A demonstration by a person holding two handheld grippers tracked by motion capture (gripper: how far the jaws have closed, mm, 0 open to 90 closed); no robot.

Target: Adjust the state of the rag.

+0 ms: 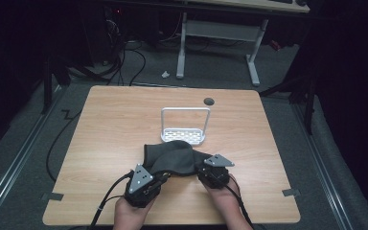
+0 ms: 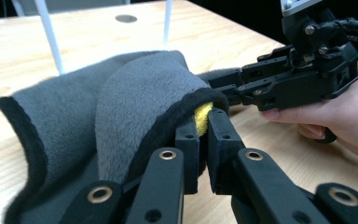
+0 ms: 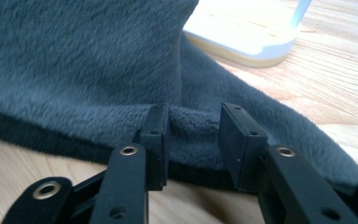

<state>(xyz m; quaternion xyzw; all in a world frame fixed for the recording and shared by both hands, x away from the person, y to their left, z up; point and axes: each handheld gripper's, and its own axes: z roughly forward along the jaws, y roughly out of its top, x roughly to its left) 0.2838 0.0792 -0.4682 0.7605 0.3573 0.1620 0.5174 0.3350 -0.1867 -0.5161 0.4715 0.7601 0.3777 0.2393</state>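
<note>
A grey fleece cloth with a black hem lies bunched on the wooden table, just in front of a white wire rack. My left gripper is shut on the cloth's hem, lifting it into a fold; a yellow patch shows right at the pinch. My right gripper stands open at the cloth's right edge. A small ridge of cloth sits between its fingers, and the pads do not squeeze it. The right gripper also reaches the cloth from the right in the left gripper view.
The rack's white base stands just behind the cloth. A dark round cap sits in the table near the far edge. Bare wood lies to the left and right of the cloth. A desk frame stands on the floor beyond.
</note>
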